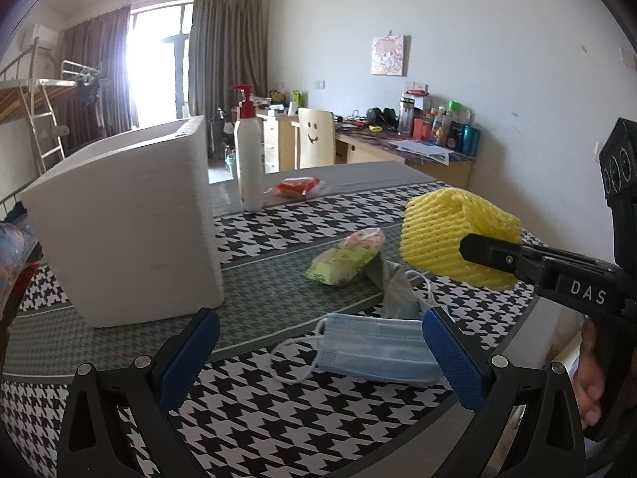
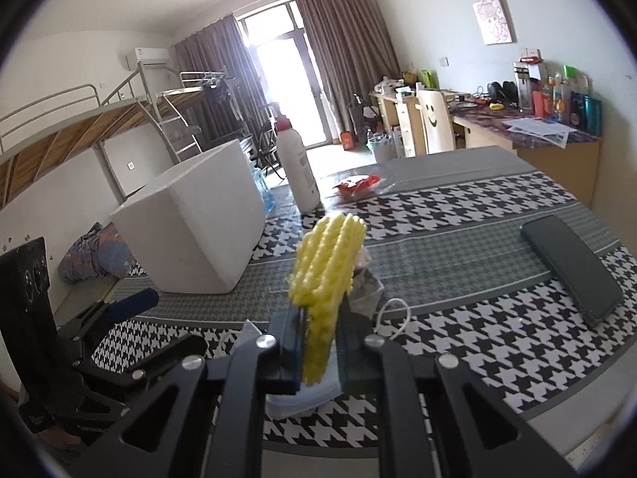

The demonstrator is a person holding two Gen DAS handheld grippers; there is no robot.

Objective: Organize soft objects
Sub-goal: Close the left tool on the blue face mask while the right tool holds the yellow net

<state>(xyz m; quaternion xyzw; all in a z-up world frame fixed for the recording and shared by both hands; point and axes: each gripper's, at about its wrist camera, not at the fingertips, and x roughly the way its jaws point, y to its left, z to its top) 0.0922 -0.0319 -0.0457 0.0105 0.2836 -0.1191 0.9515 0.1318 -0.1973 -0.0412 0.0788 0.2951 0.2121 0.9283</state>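
Yellow foam net [image 2: 326,275] sits pinched flat in the right gripper [image 2: 318,342], lifted above the table [image 2: 458,279]. Left gripper [image 1: 318,358] spread, empty. Likely next: carry to white foam box [image 2: 199,231] at ten o'clock.

Each black hand-held gripper [image 1: 318,358] has blue pads [image 1: 191,358] and silver screws.

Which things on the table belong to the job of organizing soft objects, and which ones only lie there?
For the job: yellow foam net held in the right gripper, blue face mask, green tissue pack, grey cloth, white foam box.

Lying about: lotion bottle, red snack packet, dark case.
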